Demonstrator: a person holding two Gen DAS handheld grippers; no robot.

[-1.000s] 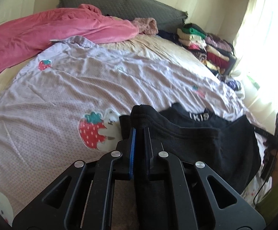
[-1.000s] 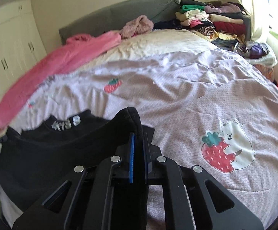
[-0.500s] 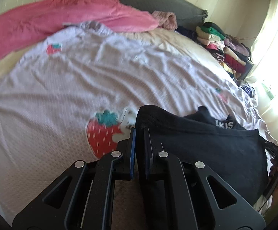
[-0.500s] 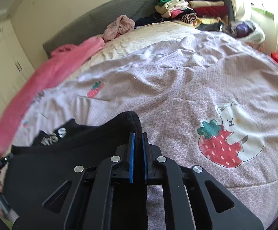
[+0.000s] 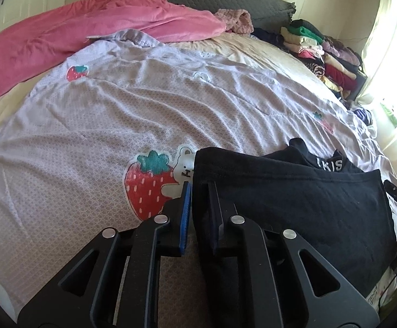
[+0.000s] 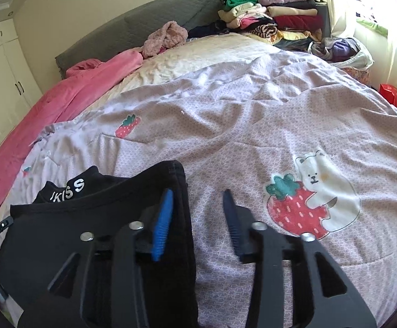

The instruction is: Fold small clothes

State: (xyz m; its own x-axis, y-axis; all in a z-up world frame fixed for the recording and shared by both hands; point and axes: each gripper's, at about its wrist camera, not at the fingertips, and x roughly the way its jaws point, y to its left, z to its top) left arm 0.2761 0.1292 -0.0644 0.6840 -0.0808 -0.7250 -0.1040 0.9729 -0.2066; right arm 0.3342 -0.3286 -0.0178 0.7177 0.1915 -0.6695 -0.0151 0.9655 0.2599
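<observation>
A small black garment (image 5: 294, 196) with white letters on its neckband lies on the strawberry-print bedcover (image 5: 116, 114). My left gripper (image 5: 198, 188) is shut on the garment's left folded edge. In the right wrist view the same black garment (image 6: 70, 224) lies at lower left. My right gripper (image 6: 198, 195) is open, its jaws wide apart. The garment's right edge lies by its left finger (image 6: 163, 218), no longer pinched.
A pink blanket (image 5: 75, 32) lies along the far left of the bed. A stack of folded clothes (image 5: 324, 52) stands at the far right by the window. A pink fluffy item (image 6: 165, 37) rests near the grey headboard (image 6: 133, 24).
My right gripper has opened and let go of the black garment's edge. Both grippers moved forward and lowered the garment's folded edge onto the bedcover. My left gripper stays shut.
</observation>
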